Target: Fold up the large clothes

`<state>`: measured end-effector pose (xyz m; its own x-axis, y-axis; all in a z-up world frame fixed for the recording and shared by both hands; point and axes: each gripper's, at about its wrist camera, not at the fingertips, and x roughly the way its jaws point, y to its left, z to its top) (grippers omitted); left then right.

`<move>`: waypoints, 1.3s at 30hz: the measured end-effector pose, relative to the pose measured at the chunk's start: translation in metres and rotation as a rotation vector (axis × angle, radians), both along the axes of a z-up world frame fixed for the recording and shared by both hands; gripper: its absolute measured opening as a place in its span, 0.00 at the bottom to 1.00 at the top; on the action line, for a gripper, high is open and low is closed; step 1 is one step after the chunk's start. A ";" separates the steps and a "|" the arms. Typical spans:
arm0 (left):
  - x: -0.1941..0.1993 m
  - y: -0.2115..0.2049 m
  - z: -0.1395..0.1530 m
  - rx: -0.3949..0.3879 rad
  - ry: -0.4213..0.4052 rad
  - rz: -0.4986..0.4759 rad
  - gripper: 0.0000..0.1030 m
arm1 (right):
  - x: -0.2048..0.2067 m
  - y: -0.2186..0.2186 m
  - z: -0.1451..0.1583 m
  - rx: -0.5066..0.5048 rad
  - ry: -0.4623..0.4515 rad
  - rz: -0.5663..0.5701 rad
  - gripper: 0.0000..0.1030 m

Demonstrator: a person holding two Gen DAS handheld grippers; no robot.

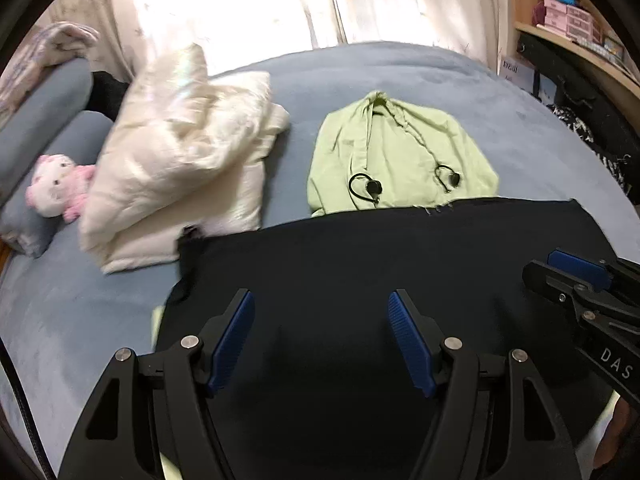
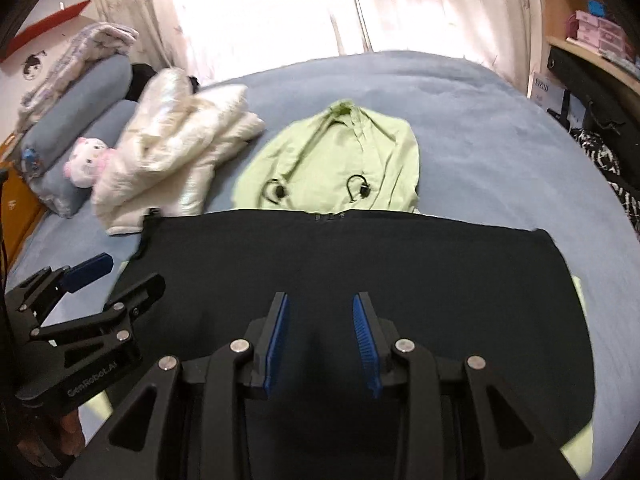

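Both tongs are hovering over the black garment with nothing between their pads. The left gripper is standing spread wide; the right gripper is standing narrower but still parted, its blue pads pinching no cloth. In each wrist view the other tong is showing at the edge of the frame, so the two hands are working side by side.

The black garment is lying flat on the blue bed, directly beneath and ahead of both tongs, its long axis running left to right across the views. Its far edge is lying forward of the fingertips; the left gripper is nearer the garment's left side, the right gripper nearer the right — each probably has its own end to take.

Beyond that far edge, the green hoodie is touching or slightly tucked under the black cloth — a fold carried forward would likely land on it. The cream jacket is crowding the left far corner, with a pink plush toy beside it.
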<state>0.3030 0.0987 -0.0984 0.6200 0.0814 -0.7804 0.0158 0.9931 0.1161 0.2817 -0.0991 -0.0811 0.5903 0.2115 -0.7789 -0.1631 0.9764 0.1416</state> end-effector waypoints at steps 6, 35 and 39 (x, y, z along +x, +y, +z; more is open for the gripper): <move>0.068 0.007 -0.043 0.017 0.086 0.025 0.66 | 0.064 -0.034 -0.043 -0.024 0.083 -0.082 0.32; 0.141 0.022 -0.010 0.115 0.156 -0.068 0.68 | 0.120 -0.139 0.005 -0.020 0.091 -0.197 0.45; 0.168 0.007 -0.006 0.091 0.156 -0.092 0.68 | 0.148 -0.120 0.019 0.030 0.069 -0.167 0.48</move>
<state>0.4711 0.1052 -0.1042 0.4998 0.1048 -0.8598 0.1306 0.9722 0.1944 0.4297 -0.2188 -0.0626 0.5642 0.1382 -0.8140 0.0126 0.9843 0.1759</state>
